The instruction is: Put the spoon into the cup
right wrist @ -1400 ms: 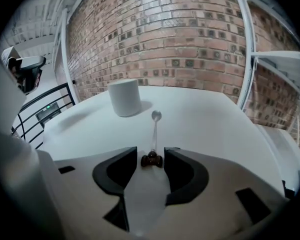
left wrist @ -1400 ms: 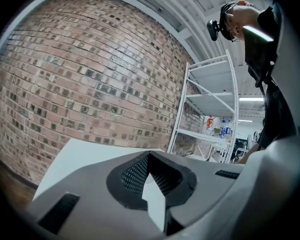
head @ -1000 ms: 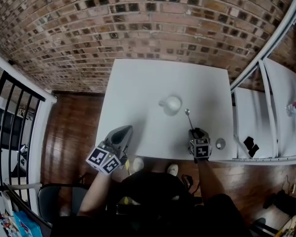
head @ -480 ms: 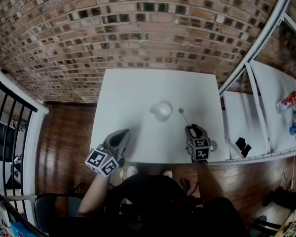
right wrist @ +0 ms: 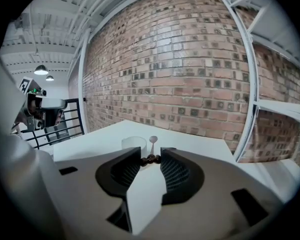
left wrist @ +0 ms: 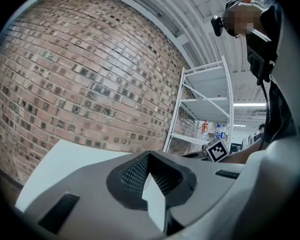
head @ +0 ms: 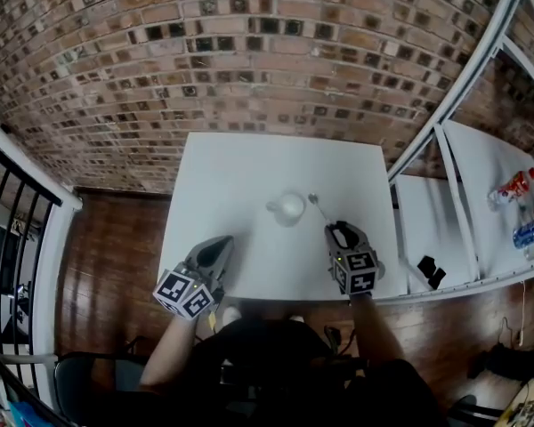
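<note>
The white desk [head: 240, 176] stands against a brick wall [head: 249, 60], with a white shelf rack [head: 481, 176] to its right and a wooden floor [head: 116, 238] to its left. The white cup [head: 290, 208] stands upright near the middle of the desk, its handle toward the left of the head view. The right gripper [head: 336, 230] is positioned just to the right of the cup and nearer the person, angled slightly downward. In the right gripper view, its fingers [right wrist: 174, 166] are pinching the dark, beaded handle of the spoon [right wrist: 152, 140]. The spoon's shaft and bowl project ahead of the fingertips toward the wall. In the head view, the bowl of the spoon [head: 317, 206] lies just beside the right side of the cup, outside the rim. From the right gripper view, the cup [right wrist: 132, 144] appears immediately left of the spoon bowl. The left gripper [head: 221, 245] is held over the near left part of the desk, well apart from the cup and pointing level. In the left gripper view, its fingers [left wrist: 135, 173] are pressed together at the tips with nothing between them. Each gripper carries its marker cube at the rear, toward the person.
</note>
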Demonstrator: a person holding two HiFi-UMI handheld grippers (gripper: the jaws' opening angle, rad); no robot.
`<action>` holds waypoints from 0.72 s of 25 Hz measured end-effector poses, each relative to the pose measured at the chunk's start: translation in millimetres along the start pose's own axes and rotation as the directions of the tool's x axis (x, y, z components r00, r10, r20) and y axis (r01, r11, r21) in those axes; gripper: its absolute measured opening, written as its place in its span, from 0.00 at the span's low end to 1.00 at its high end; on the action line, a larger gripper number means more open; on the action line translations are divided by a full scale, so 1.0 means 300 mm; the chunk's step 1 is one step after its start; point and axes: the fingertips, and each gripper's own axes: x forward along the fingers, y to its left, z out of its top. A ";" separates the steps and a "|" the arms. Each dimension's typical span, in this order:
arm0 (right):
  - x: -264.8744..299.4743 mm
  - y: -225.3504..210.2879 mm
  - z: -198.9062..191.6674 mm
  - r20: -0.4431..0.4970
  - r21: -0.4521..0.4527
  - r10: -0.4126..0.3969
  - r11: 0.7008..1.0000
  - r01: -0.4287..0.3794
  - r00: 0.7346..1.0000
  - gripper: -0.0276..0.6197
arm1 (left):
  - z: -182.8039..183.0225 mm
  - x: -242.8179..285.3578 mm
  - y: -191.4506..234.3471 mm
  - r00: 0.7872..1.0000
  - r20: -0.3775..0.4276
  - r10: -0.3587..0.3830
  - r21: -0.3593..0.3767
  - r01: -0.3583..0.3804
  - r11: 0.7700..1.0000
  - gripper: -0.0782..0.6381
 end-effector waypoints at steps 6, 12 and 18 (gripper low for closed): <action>0.040 0.099 0.034 0.018 -0.030 0.091 0.995 -0.090 0.996 0.24 | 0.006 -0.030 0.018 0.999 0.013 0.030 -0.003 -0.030 1.000 0.12; 0.099 0.171 0.034 -0.003 -0.070 0.140 0.988 -0.140 0.990 0.24 | 0.024 -0.081 0.058 0.996 0.034 0.078 -0.001 -0.078 0.997 0.12; 0.193 0.209 0.030 -0.070 -0.089 0.153 0.983 -0.158 0.986 0.24 | 0.048 -0.129 0.087 0.991 0.054 0.122 -0.002 -0.122 0.993 0.12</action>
